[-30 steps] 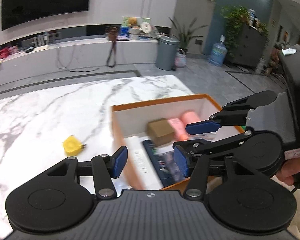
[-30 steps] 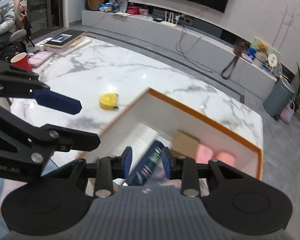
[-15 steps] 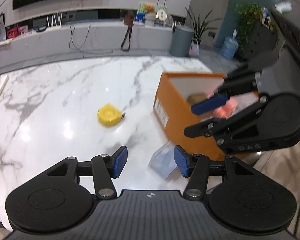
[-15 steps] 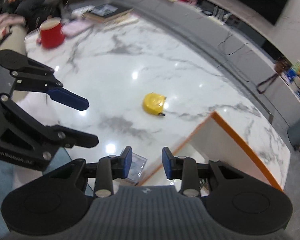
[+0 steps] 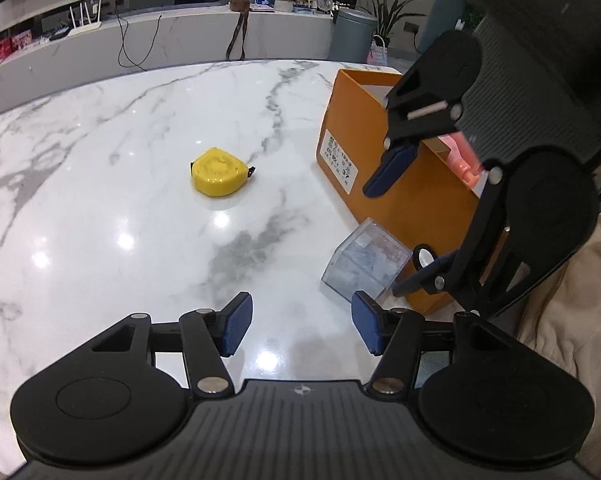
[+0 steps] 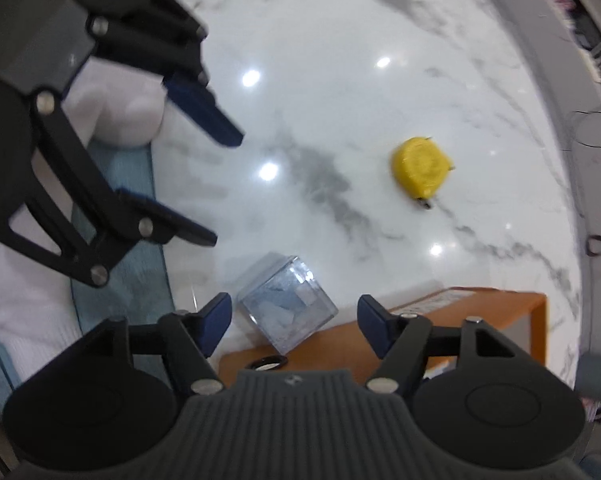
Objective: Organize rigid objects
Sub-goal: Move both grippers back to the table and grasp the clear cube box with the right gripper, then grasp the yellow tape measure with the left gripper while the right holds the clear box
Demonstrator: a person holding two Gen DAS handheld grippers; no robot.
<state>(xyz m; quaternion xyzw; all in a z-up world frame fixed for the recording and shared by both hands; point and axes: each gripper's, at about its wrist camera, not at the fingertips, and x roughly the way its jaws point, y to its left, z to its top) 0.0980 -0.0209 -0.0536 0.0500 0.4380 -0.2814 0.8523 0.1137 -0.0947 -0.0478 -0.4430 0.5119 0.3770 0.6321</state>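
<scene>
A clear plastic cube box point(image 5: 366, 262) lies on the marble table against the near corner of the orange box point(image 5: 412, 196); it also shows in the right wrist view point(image 6: 288, 306). A yellow tape measure point(image 5: 219, 172) sits mid-table, also in the right wrist view point(image 6: 420, 173). My left gripper point(image 5: 302, 330) is open and empty, low over the table just left of the cube. My right gripper point(image 6: 294, 324) is open, above the cube and the orange box's edge point(image 6: 480, 304); it appears in the left wrist view point(image 5: 396, 224). Pink items point(image 5: 466, 160) lie inside the box.
The table's near edge runs close below both grippers. A white cloth-like shape point(image 6: 124, 116) and blue-green floor lie off the edge. A grey bin point(image 5: 350, 34) and a long low shelf point(image 5: 140, 44) stand beyond the table.
Both grippers pulled back from over the orange box toward the table's near edge. The right gripper swung down over the clear cube and opened wider. The tape measure and cube stayed put.
</scene>
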